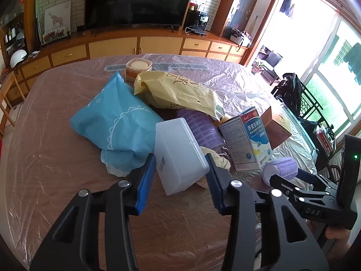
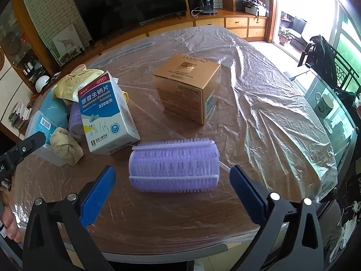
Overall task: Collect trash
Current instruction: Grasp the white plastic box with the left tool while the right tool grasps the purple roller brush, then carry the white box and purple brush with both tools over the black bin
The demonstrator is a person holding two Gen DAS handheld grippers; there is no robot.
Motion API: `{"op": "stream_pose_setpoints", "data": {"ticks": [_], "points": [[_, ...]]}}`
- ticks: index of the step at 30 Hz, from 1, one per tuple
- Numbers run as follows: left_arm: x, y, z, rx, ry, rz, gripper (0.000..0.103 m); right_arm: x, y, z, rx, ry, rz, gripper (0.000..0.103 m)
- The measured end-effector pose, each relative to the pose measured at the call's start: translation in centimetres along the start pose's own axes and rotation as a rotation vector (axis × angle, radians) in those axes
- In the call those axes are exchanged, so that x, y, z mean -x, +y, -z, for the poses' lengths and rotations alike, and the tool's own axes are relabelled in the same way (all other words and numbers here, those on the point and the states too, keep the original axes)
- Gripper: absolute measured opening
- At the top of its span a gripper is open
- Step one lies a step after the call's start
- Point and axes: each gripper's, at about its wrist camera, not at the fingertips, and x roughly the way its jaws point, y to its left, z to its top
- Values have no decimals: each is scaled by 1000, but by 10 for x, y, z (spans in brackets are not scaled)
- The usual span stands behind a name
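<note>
Grippers: left (image 1: 181, 176) clamps plastic box (image 1: 178, 151); right (image 2: 172, 192) gapes.

Medicine box (image 2: 108, 113), just beyond the right gripper's left jaw: red "OTC" oval, Chinese characters, "Naproxen Sodium Tablets", "220", "24", handwritten scrawl near the bottom. Brown cardboard box (image 2: 189, 90), further out past the jaws: "L'OREAL" on top, small print below unreadable. Yellow bag (image 1: 180, 92), far beyond the left gripper's jaws: large letters, partly "OR", rest folded away. Right gripper body (image 1: 315, 210), right of the left jaws: "DAS".
</note>
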Motion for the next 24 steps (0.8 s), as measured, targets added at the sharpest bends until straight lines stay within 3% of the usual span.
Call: {"op": "stream_pose_setpoints", "data": {"ticks": [2, 6, 11, 24], "points": [[2, -1, 0, -9, -1, -1, 37, -1, -3, -3, -22, 8, -11, 97], [6, -2, 2, -29, -13, -6, 35, -7, -10, -6, -64, 51, -55, 76], [13, 0, 2, -39, -33, -22, 28, 0, -9, -9, -29, 21, -56, 76], [45, 24, 7, 0, -80, 7, 28, 29, 0, -19, -10, -25, -94, 76]]}}
